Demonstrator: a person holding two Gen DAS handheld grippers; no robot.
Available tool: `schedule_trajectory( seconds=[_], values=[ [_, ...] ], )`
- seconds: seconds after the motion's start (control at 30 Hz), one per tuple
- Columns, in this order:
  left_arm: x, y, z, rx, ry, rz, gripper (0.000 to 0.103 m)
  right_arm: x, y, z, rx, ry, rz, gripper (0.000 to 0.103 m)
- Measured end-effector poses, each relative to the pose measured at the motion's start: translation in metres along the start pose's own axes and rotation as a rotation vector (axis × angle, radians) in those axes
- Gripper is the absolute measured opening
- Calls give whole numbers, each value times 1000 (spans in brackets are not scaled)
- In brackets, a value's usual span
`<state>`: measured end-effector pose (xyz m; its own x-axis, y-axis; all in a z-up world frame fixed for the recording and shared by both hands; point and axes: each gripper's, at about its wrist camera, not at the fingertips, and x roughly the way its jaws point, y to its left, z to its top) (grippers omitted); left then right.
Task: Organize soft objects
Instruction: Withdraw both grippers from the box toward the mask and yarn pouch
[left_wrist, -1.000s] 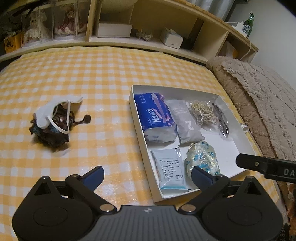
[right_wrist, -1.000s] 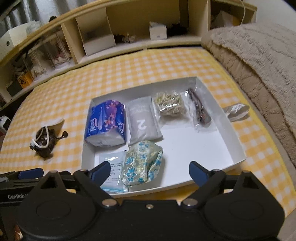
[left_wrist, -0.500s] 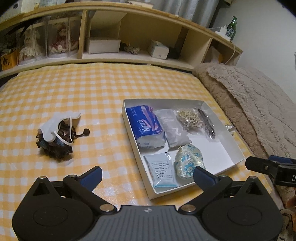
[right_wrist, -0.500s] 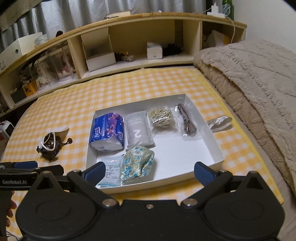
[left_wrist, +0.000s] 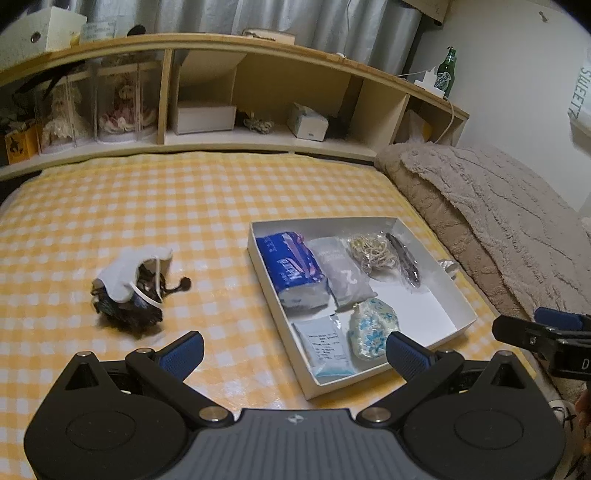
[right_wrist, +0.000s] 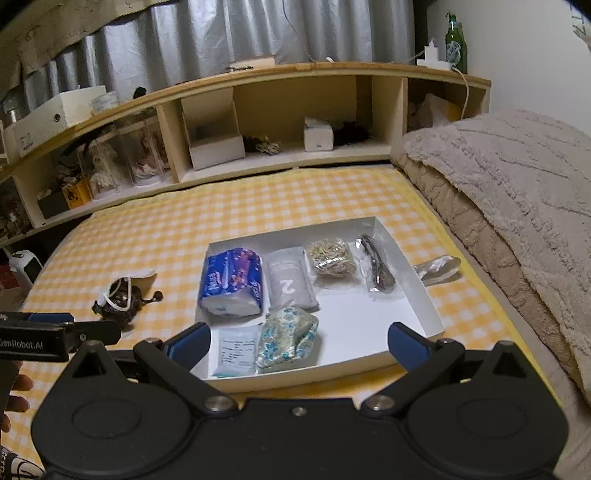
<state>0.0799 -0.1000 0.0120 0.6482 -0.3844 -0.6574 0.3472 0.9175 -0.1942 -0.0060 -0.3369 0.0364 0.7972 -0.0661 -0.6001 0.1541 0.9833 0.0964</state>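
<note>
Mostly done, judging by the white tray (right_wrist: 413, 273) on the bed: tissue pack (right_wrist: 231, 282), grey pouch (right_wrist: 290, 284), floral pouch (right_wrist: 288, 338) inside. Left outside: white mask (left_wrist: 129, 273) over a dark bundle. Both grippers' fingers (left_wrist: 181, 350) wide open, empty.

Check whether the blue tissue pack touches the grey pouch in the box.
Touching. The right wrist view shows the tissue pack pressed against the grey pouch's edge, no box floor between.

The grey pouch (right_wrist: 291, 279) in the white tray (right_wrist: 417, 291) bears a large "2"; the left gripper (right_wrist: 44, 334), seen from the right wrist, reads "GenRobot.AI". A wall sign (left_wrist: 580, 92) shows "SWEET", cut off at the edge.
</note>
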Motion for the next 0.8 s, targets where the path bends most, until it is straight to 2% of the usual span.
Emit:
schedule_trajectory(
  seconds=[0.23, 0.4, 0.57, 0.7, 0.8],
  values=[
    [-6, 19, 6, 1, -37, 12, 103, 0, 15, 0, -16, -58, -13, 103],
    [-8, 50, 17, -59, -96, 94, 103, 11, 28, 0, -36, -67, -6, 103],
    [-5, 86, 29, -114, -123, 164, 103, 25, 41, 1, 17, -123, -15, 103],
    [-2, 113, 37, -162, -139, 206, 103, 38, 60, 3, -36, -152, 11, 103],
    [5, 129, 42, -201, -144, 210, 103, 51, 75, 6, -75, -175, 45, 103]
  ],
)
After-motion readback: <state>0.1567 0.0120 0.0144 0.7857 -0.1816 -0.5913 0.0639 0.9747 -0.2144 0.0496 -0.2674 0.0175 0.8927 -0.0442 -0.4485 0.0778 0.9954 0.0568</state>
